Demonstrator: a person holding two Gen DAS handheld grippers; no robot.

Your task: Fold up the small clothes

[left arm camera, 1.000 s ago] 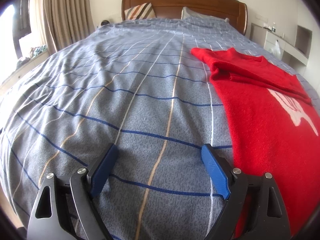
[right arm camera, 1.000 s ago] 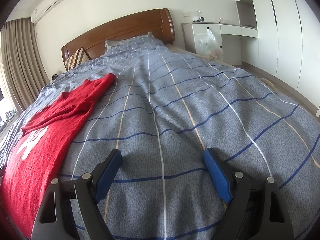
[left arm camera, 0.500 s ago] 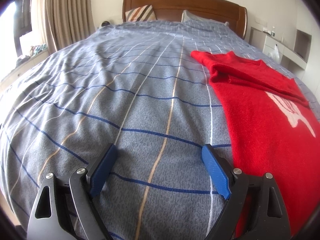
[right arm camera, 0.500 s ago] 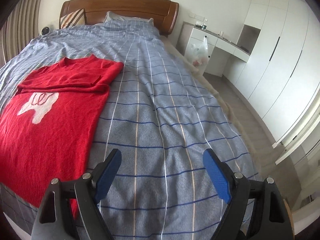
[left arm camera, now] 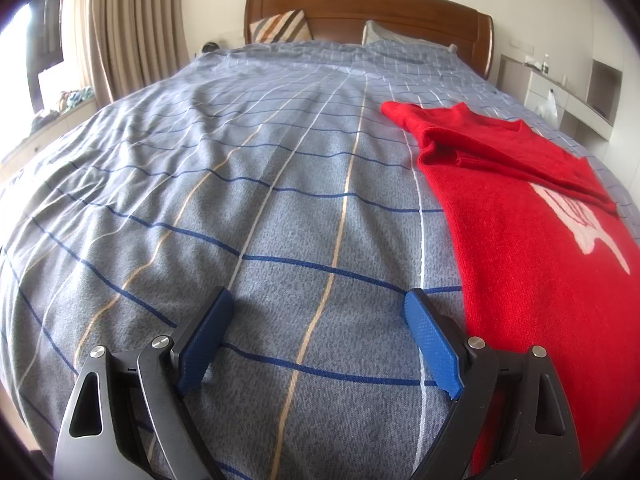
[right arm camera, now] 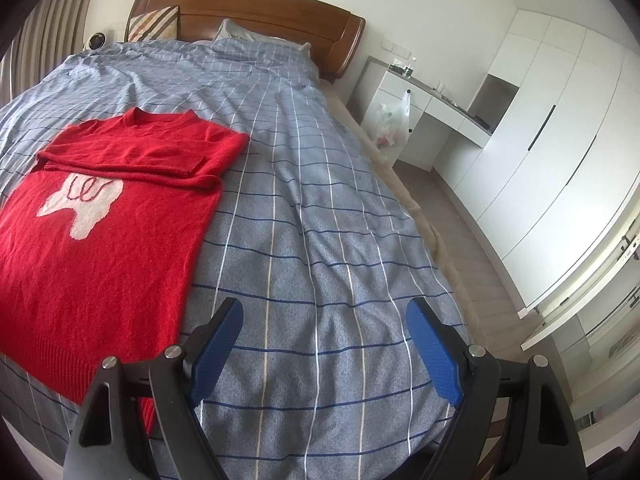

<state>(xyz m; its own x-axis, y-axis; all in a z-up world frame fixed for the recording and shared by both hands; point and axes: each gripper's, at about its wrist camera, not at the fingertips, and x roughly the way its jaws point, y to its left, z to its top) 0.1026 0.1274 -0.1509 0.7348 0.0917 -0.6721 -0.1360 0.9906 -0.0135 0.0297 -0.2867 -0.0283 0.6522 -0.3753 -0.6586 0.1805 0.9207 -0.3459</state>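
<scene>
A red knitted sweater [left arm camera: 520,240] with a white motif lies flat on the bed, both sleeves folded across its chest. It also shows in the right wrist view [right arm camera: 100,232], hem towards me. My left gripper [left arm camera: 320,336] is open and empty, low over the bedspread just left of the sweater's side edge. My right gripper [right arm camera: 324,340] is open and empty, raised above the bed to the right of the sweater's hem corner.
The bed has a grey-blue checked cover [left arm camera: 240,160], a wooden headboard [left arm camera: 368,4] and pillows [left arm camera: 280,28]. Curtains [left arm camera: 136,28] hang on the left. On the right are the bed edge, the floor [right arm camera: 472,248], a white desk [right arm camera: 424,112] with a plastic bag, and wardrobes [right arm camera: 560,120].
My right gripper has risen and tilted down, so its view now looks over the bed and the floor from higher up. My left gripper has barely moved. Both stay open.
</scene>
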